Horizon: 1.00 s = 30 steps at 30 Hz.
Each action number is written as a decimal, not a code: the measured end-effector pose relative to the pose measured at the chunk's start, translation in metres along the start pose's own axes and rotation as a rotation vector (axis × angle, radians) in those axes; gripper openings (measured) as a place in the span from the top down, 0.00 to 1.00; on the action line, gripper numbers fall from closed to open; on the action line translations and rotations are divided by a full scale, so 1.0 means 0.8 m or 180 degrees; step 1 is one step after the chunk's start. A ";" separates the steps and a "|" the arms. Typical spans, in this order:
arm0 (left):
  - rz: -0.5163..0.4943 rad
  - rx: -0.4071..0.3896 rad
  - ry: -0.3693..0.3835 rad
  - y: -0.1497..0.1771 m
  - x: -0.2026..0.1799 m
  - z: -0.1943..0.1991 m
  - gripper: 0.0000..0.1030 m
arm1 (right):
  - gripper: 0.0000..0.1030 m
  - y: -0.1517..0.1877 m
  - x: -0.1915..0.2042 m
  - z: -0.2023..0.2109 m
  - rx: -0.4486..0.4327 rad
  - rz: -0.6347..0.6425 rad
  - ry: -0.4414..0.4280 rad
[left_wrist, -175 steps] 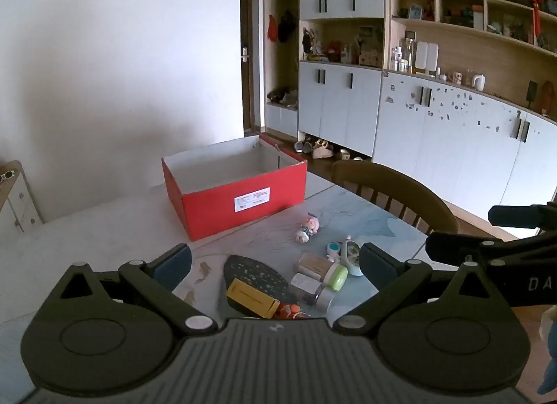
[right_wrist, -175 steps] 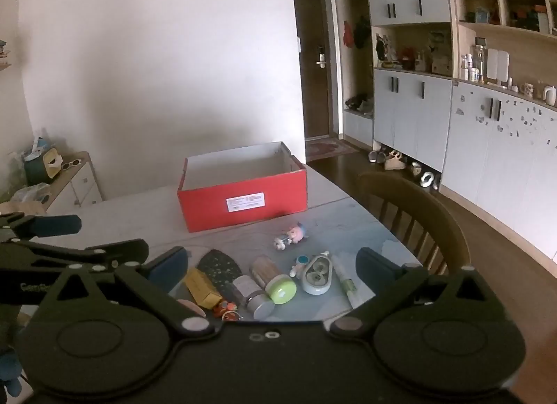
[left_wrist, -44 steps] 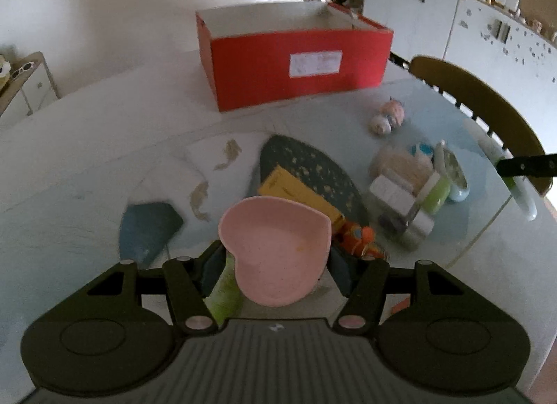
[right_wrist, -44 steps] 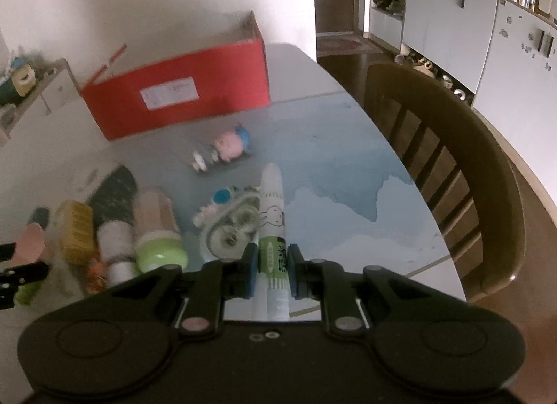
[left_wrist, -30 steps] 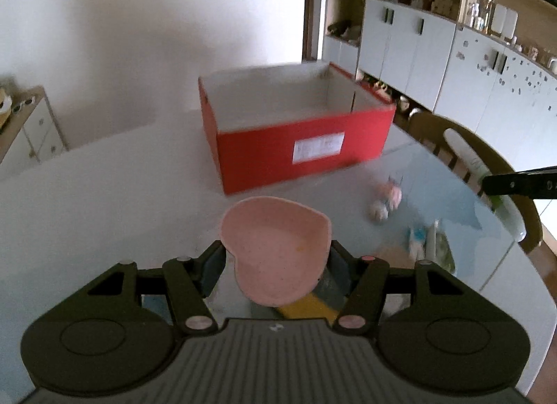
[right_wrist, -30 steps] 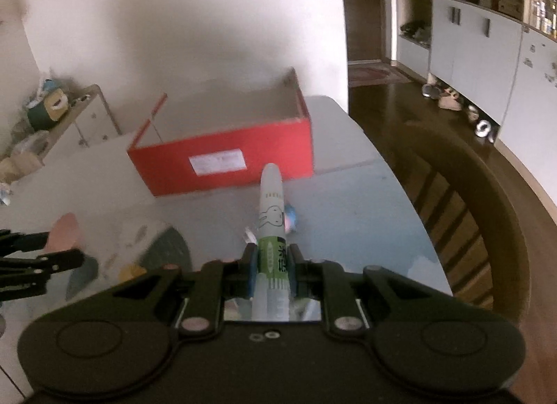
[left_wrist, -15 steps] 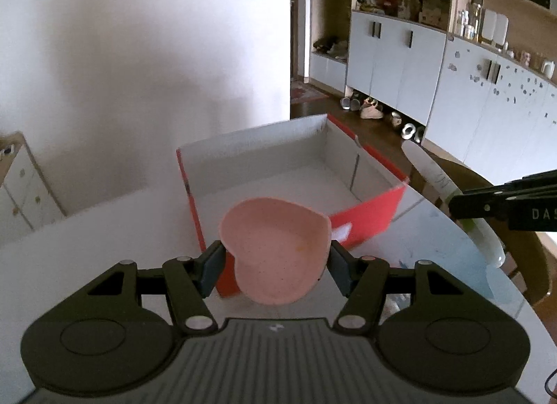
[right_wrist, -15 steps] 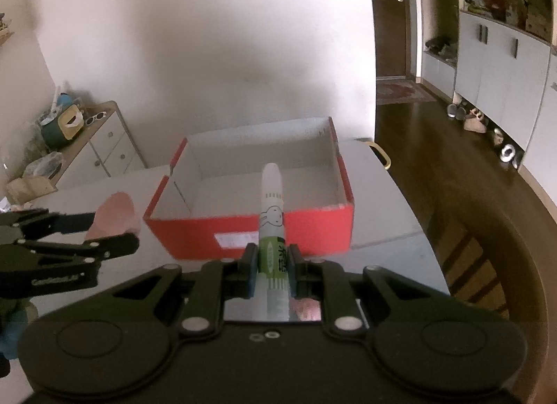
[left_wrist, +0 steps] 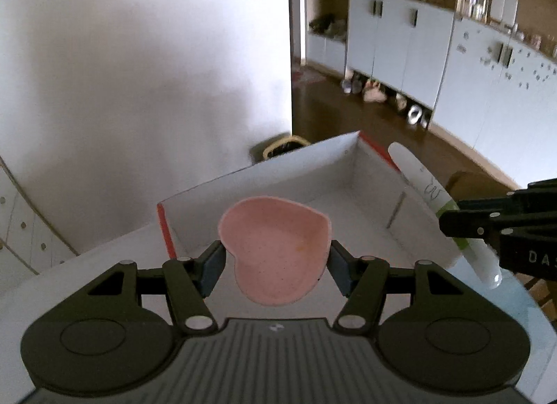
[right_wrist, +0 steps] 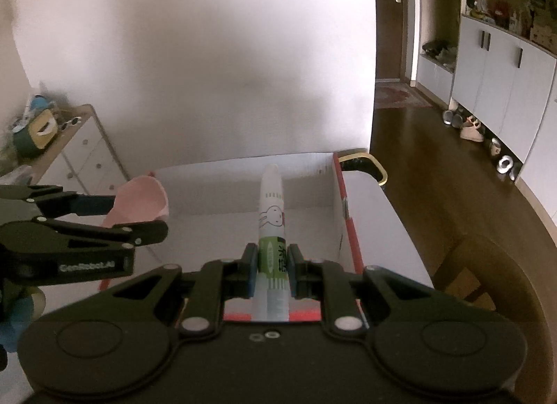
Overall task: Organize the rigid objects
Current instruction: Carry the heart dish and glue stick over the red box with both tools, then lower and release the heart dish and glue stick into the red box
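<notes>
My left gripper point(left_wrist: 275, 264) is shut on a pink heart-shaped dish point(left_wrist: 276, 247), held over the near left part of the red box point(left_wrist: 351, 191), whose white inside is bare. In the right wrist view the same dish point(right_wrist: 141, 200) hangs at the box's left edge. My right gripper point(right_wrist: 272, 271) is shut on a white and green tube point(right_wrist: 272, 216) with a rabbit drawing, pointing out over the box point(right_wrist: 348, 226). From the left wrist view the tube point(left_wrist: 428, 191) crosses the box's right wall.
The box sits on a white table point(left_wrist: 87, 264) with a glass-topped part point(left_wrist: 522, 303) at the right. A wooden chair point(right_wrist: 487, 285) stands at the table's right side. A basket point(right_wrist: 365, 162) sits on the floor beyond the box. A drawer unit point(right_wrist: 80, 149) stands at the left wall.
Both grippers have travelled forward from the cluttered near table to above the red box, each keeping its load. The box now fills the view under the dish and the tube.
</notes>
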<state>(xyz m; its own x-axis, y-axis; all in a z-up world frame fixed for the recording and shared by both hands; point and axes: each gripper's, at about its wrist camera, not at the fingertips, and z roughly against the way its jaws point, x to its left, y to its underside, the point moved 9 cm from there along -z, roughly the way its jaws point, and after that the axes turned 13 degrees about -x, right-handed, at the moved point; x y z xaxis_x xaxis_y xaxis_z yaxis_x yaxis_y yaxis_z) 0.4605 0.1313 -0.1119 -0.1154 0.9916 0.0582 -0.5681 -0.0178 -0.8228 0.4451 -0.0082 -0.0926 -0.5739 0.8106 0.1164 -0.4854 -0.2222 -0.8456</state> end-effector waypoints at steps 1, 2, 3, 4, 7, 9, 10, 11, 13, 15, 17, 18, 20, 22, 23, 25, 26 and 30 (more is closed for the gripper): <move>-0.0008 0.0054 -0.0008 0.002 0.001 -0.014 0.39 | 0.84 0.001 -0.001 -0.012 0.0021 0.0013 0.0015; -0.0018 0.0100 -0.0024 0.003 0.004 -0.024 0.39 | 0.84 0.003 -0.001 -0.020 0.0040 0.0035 0.0018; -0.0048 0.0152 -0.0048 0.006 0.007 -0.037 0.39 | 0.84 0.006 -0.001 -0.031 0.0083 0.0057 0.0004; -0.0066 0.0194 -0.0041 0.010 0.008 -0.045 0.39 | 0.84 0.009 0.000 -0.041 0.0138 0.0066 -0.0013; -0.0067 0.0356 -0.0025 0.022 0.010 -0.071 0.39 | 0.84 0.017 0.001 -0.068 0.0260 0.0113 -0.0003; -0.0069 0.0484 -0.0018 0.027 0.009 -0.091 0.39 | 0.84 0.024 0.001 -0.083 0.0319 0.0145 0.0017; -0.0067 0.0528 -0.0016 0.031 0.009 -0.096 0.39 | 0.84 0.025 0.002 -0.091 0.0352 0.0149 0.0013; -0.0069 0.0575 -0.0009 0.035 0.009 -0.103 0.39 | 0.84 0.029 0.002 -0.098 0.0403 0.0152 -0.0004; -0.0078 0.0654 -0.0009 0.042 0.008 -0.116 0.39 | 0.84 0.038 0.002 -0.110 0.0485 0.0189 0.0017; -0.0086 0.0745 0.0018 0.049 0.007 -0.123 0.39 | 0.84 0.048 0.003 -0.120 0.0579 0.0228 0.0043; -0.0097 0.0818 0.0061 0.051 0.007 -0.130 0.39 | 0.84 0.057 0.003 -0.128 0.0658 0.0249 0.0069; -0.0099 0.0852 0.0073 0.054 0.006 -0.134 0.39 | 0.84 0.061 0.004 -0.132 0.0693 0.0282 0.0066; -0.0095 0.0932 0.0103 0.058 0.004 -0.142 0.39 | 0.84 0.066 0.007 -0.137 0.0752 0.0305 0.0074; -0.0084 0.1013 0.0141 0.062 0.002 -0.148 0.39 | 0.84 0.070 0.009 -0.142 0.0799 0.0311 0.0072; -0.0077 0.1049 0.0150 0.065 0.001 -0.150 0.39 | 0.84 0.073 0.009 -0.144 0.0823 0.0324 0.0076; -0.0045 0.1138 0.0198 0.072 -0.001 -0.156 0.39 | 0.84 0.076 0.007 -0.146 0.0877 0.0322 0.0090; -0.0040 0.1166 0.0195 0.075 -0.001 -0.157 0.39 | 0.84 0.077 0.007 -0.148 0.0896 0.0309 0.0078; -0.0010 0.1301 0.0174 0.087 0.002 -0.161 0.39 | 0.84 0.082 0.007 -0.150 0.0937 0.0311 0.0087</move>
<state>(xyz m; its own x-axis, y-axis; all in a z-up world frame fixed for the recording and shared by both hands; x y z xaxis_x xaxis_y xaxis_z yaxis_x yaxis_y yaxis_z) 0.5261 0.1481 -0.2417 -0.0759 0.9969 0.0212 -0.8466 -0.0532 -0.5296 0.4891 0.0468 -0.2101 -0.6114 0.7910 0.0246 -0.6012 -0.4441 -0.6643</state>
